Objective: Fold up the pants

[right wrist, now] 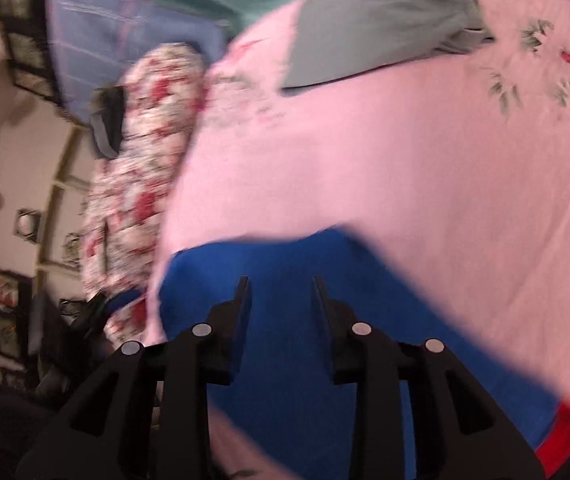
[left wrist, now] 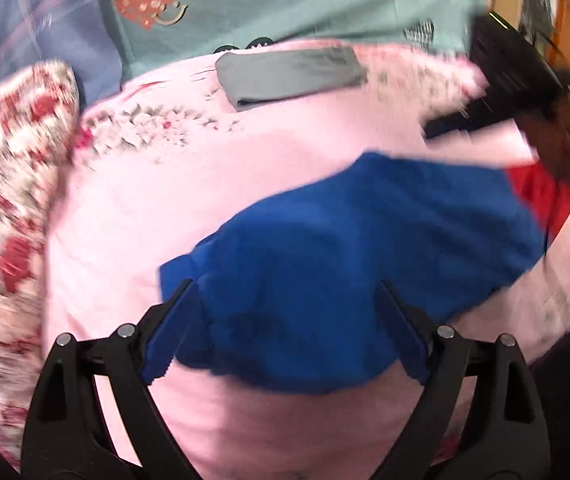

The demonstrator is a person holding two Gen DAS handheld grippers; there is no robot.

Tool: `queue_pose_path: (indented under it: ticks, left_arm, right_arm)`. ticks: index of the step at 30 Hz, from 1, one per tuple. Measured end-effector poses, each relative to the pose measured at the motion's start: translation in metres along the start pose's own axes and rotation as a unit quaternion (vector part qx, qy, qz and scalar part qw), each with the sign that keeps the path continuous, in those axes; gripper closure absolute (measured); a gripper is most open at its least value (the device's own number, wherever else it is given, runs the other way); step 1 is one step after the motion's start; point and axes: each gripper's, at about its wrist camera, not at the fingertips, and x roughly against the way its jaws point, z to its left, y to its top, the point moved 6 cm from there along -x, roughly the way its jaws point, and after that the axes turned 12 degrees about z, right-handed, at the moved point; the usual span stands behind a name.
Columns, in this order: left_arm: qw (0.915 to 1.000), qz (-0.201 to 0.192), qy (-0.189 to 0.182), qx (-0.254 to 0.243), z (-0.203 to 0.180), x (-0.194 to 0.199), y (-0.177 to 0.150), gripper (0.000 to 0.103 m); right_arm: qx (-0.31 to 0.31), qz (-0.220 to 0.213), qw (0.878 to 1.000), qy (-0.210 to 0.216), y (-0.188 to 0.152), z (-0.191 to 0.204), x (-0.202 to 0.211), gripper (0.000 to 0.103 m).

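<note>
Blue pants (left wrist: 365,248) lie bunched on a pink bedsheet (left wrist: 245,152). My left gripper (left wrist: 285,284) is open, its fingers spread wide over the near edge of the pants, not gripping them. In the right wrist view the blue pants (right wrist: 285,320) lie under my right gripper (right wrist: 281,280), which is open with a narrower gap above the cloth. A red patch of cloth (left wrist: 541,196) shows at the far end of the pants, also in the right wrist view (right wrist: 565,432). The right gripper's black body (left wrist: 501,80) shows blurred at upper right.
A folded grey garment (left wrist: 289,76) lies further back on the pink sheet, also in the right wrist view (right wrist: 381,32). A red floral pillow (left wrist: 17,208) lies at the left. A teal sheet with hearts (left wrist: 285,0) lies behind.
</note>
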Motion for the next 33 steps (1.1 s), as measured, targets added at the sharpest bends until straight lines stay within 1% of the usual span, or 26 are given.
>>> queue_pose_path:
  ticks: [1,2,3,4,5,6,7,8,10,11,12,13,14,15,16,17,18,19,21,22,24,26,28,29,31,33]
  left_arm:
    - [0.9999,0.005,-0.012,0.009,0.001,-0.007,0.002,0.013]
    - [0.9998,0.013,-0.009,0.012,0.003,-0.018,0.001,0.013]
    - [0.9997,0.021,0.0,0.009,0.003,-0.027,-0.003,0.013]
    - [0.9991,0.038,0.02,-0.001,0.006,-0.042,-0.012,0.013]
    - [0.9977,0.052,0.04,-0.018,0.009,-0.055,-0.021,0.013]
    - [0.9961,0.052,0.061,-0.038,0.01,-0.061,-0.028,0.012]
    - [0.9923,0.045,0.093,-0.069,0.011,-0.065,-0.036,0.01]
    - [0.9903,0.045,0.098,-0.087,0.012,-0.067,-0.041,0.01]
    - [0.9904,0.052,0.091,-0.09,0.02,-0.063,-0.041,0.009]
    - [0.9906,0.058,0.089,-0.086,0.023,-0.061,-0.038,0.009]
    - [0.9902,0.063,0.094,-0.083,0.025,-0.06,-0.033,0.009]
    - [0.9886,0.065,0.111,-0.078,0.028,-0.055,-0.03,0.009]
    - [0.9873,0.062,0.125,-0.076,0.028,-0.048,-0.026,0.009]
    - [0.9861,0.05,0.14,-0.074,0.026,-0.039,-0.021,0.009]
    - [0.9854,0.041,0.149,-0.071,0.022,-0.032,-0.019,0.009]
    - [0.9847,0.029,0.159,-0.065,0.015,-0.021,-0.015,0.009]
    - [0.9846,0.022,0.162,-0.061,0.012,-0.017,-0.01,0.009]
    - [0.9851,0.01,0.164,-0.051,0.002,-0.009,-0.004,0.009]
    - [0.9873,-0.004,0.155,-0.035,-0.018,-0.001,0.004,0.009]
    - [0.9905,-0.01,0.135,-0.027,-0.036,0.0,0.011,0.009]
    - [0.9946,-0.013,0.102,-0.015,-0.065,0.0,0.022,0.009]
    - [0.9979,-0.011,0.064,0.001,-0.101,-0.005,0.033,0.009]
    - [0.9995,-0.001,0.023,0.021,-0.139,-0.009,0.039,0.009]
    - [0.9996,0.004,0.01,0.025,-0.154,-0.011,0.042,0.009]
    - [0.9998,0.01,-0.002,0.016,-0.186,-0.012,0.046,0.009]
    - [0.9999,0.011,0.002,-0.006,-0.212,-0.01,0.046,0.009]
  right_arm:
    - [0.004,0.004,1.0,0.008,-0.011,0.007,-0.005,0.071]
    - [0.008,0.01,1.0,0.014,-0.024,0.013,-0.014,0.071]
    - [0.01,0.02,1.0,0.016,-0.037,0.017,-0.025,0.071]
    - [0.011,0.036,0.999,0.005,-0.05,0.018,-0.039,0.071]
    - [0.019,0.059,0.998,-0.028,-0.065,0.013,-0.053,0.071]
    - [0.033,0.088,0.992,-0.086,-0.082,0.004,-0.069,0.071]
    - [0.053,0.098,0.986,-0.127,-0.096,-0.004,-0.078,0.072]
    - [0.068,0.077,0.985,-0.136,-0.1,-0.003,-0.072,0.076]
    - [0.012,0.074,0.989,-0.123,-0.109,-0.012,-0.05,0.074]
    - [-0.002,0.061,0.991,-0.121,-0.112,-0.016,-0.038,0.07]
    - [-0.011,0.032,0.992,-0.123,-0.116,-0.019,-0.018,0.066]
    - [-0.021,-0.004,0.99,-0.136,-0.123,-0.024,0.009,0.063]
    - [-0.032,-0.026,0.988,-0.148,-0.129,-0.03,0.027,0.057]
    - [-0.055,-0.055,0.983,-0.165,-0.14,-0.041,0.053,0.054]
    - [-0.075,-0.076,0.979,-0.173,-0.15,-0.05,0.073,0.054]
    - [-0.103,-0.104,0.972,-0.183,-0.163,-0.064,0.1,0.054]
    - [-0.124,-0.124,0.966,-0.191,-0.174,-0.074,0.117,0.054]
    - [-0.15,-0.152,0.955,-0.203,-0.189,-0.088,0.141,0.054]
    - [-0.194,-0.2,0.934,-0.222,-0.215,-0.114,0.178,0.054]
    - [-0.22,-0.223,0.921,-0.232,-0.228,-0.13,0.196,0.054]
    - [-0.253,-0.247,0.904,-0.24,-0.247,-0.159,0.217,0.053]
    - [-0.274,-0.252,0.895,-0.248,-0.259,-0.188,0.227,0.053]
    - [-0.284,-0.244,0.894,-0.247,-0.264,-0.212,0.226,0.053]
    - [-0.285,-0.242,0.897,-0.235,-0.263,-0.22,0.223,0.053]
    - [-0.279,-0.242,0.904,-0.217,-0.259,-0.231,0.221,0.053]
    - [-0.261,-0.242,0.912,-0.205,-0.252,-0.237,0.214,0.053]
